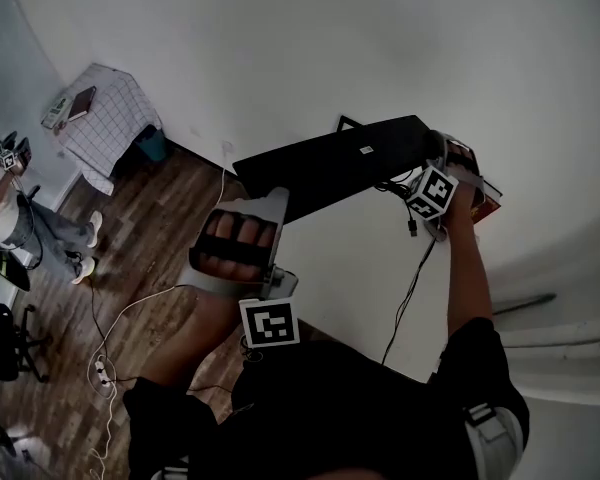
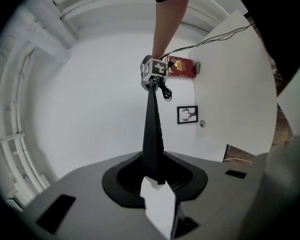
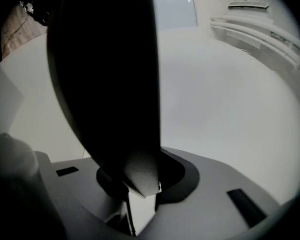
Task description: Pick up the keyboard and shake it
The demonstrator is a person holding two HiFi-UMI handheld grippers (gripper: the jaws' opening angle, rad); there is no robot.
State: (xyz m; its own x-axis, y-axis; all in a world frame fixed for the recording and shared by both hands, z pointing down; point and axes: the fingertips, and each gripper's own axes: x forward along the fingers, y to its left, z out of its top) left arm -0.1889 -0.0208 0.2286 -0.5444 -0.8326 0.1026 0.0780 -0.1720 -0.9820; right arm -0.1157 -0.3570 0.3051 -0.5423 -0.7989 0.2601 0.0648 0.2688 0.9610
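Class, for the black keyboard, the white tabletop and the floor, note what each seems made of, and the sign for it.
keyboard: probably plastic, matte black; a thin rigid slab with no glare.
tabletop: smooth white, perhaps laminate or painted board; an even surface, no grain showing.
floor: wood or wood-look planks, brown; plank seams and streaks show.

Black keyboard [image 1: 330,168]. White bench [image 1: 400,58]. Left tongs [image 1: 270,200] grey. Marker cube [image 1: 432,192] has black-and-white squares. Box [image 2: 181,68] red. Floor [image 1: 160,238] is brown wood plank. Cloth [image 1: 110,118] white with a dark grid. Picture [image 2: 187,115] has a black frame.
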